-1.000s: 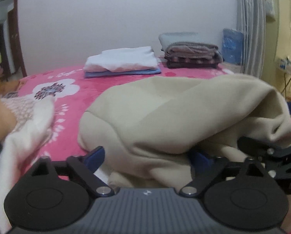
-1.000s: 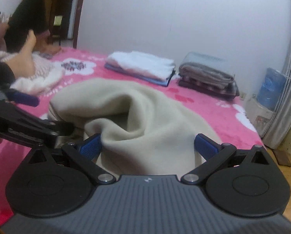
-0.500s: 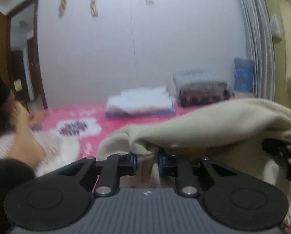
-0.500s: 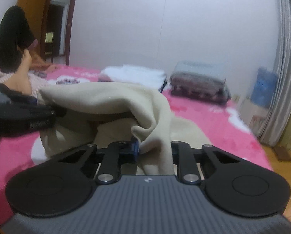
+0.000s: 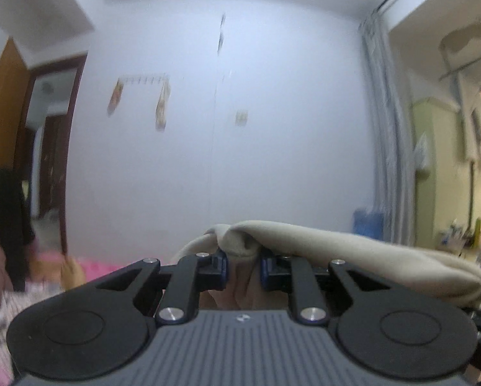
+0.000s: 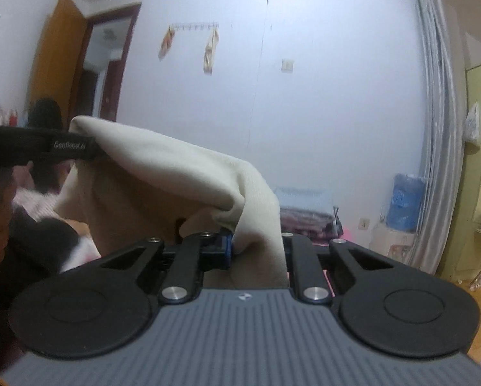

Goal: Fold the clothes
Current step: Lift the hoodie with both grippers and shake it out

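A beige garment [image 5: 353, 247] hangs in the air, stretched between both grippers. In the left wrist view my left gripper [image 5: 243, 267] is shut on a bunched fold of it, and the cloth runs off to the right and sags. In the right wrist view my right gripper [image 6: 256, 251] has its jaws closing on another fold of the garment [image 6: 176, 173]. The blue left pad presses the cloth, which drapes over and hides the right finger. The left gripper [image 6: 89, 151] shows higher at the left, pinching the far corner.
A pink bed [image 5: 102, 268] lies below. A stack of folded clothes [image 6: 305, 215] rests on it by the white wall. A blue bag [image 6: 404, 202] and a grey curtain [image 6: 440, 128] stand at the right. A person [image 6: 44, 112] sits at the left near an open door [image 6: 111, 64].
Both grippers went from open to shut on the beige garment and rose with it off the bed. Both views now look level at the wall.
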### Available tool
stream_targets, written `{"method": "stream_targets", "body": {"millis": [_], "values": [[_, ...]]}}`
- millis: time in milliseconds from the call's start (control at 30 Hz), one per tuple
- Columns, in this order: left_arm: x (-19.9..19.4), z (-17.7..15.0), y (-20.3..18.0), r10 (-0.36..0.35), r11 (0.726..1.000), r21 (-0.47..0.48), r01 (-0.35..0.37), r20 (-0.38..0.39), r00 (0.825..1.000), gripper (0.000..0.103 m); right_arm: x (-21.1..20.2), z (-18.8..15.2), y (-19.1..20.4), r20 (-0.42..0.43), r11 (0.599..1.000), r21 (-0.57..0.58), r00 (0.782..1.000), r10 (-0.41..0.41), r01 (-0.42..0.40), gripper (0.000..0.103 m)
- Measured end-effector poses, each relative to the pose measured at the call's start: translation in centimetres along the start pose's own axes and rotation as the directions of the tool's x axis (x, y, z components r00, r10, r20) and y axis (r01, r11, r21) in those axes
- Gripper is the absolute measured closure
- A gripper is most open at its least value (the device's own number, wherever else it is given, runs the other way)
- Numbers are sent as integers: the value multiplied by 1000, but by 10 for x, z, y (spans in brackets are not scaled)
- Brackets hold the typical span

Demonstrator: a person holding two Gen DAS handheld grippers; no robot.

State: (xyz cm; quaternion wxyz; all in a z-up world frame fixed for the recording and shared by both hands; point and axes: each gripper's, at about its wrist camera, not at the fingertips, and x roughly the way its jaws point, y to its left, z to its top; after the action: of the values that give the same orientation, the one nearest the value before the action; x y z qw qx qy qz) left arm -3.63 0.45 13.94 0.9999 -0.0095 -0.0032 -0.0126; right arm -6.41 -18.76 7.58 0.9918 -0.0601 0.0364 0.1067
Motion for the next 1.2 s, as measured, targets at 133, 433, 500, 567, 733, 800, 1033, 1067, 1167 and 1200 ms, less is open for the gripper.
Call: {"method": "stream_targets", "body": {"millis": [133, 433, 500, 567, 733, 800, 1033, 1067, 1167, 1200], "values": [[-44, 45, 6, -59, 998, -8, 60, 96, 994, 84, -55, 32, 6, 86, 1000, 12, 996, 17, -18, 90], [-77, 129, 1, -206, 978, 63, 197, 216, 954, 84, -138, 101, -8, 263, 978, 134, 957, 120, -159, 90], [-65, 136, -9, -232, 972, 84, 219, 207, 950, 84, -142, 106, -17, 273, 964, 181, 952, 140, -194, 90], [-48, 132, -19, -260, 965, 91, 248, 169, 951, 84, -134, 105, -27, 262, 948, 233, 952, 155, -219, 90], [30, 97, -44, -313, 948, 53, 314, -28, 949, 84, -95, 82, -51, 164, 928, 326, 978, 132, -179, 90], [74, 74, -49, -332, 941, 21, 339, -150, 931, 83, -68, 64, -64, 86, 916, 374, 989, 119, -143, 90], [211, -40, -40, -406, 914, -249, 321, -546, 733, 55, 50, -42, -137, -269, 816, 573, 958, 97, 78, 90], [220, -53, -35, -406, 913, -280, 296, -562, 721, 49, 69, -59, -144, -323, 809, 575, 942, 87, 122, 90], [229, -86, -20, -339, 937, -273, 216, -576, 744, 36, 115, -109, -152, -468, 841, 475, 884, -7, 258, 88], [228, -96, -15, -311, 947, -259, 192, -581, 752, 33, 126, -124, -150, -508, 848, 437, 860, -41, 298, 87]]}}
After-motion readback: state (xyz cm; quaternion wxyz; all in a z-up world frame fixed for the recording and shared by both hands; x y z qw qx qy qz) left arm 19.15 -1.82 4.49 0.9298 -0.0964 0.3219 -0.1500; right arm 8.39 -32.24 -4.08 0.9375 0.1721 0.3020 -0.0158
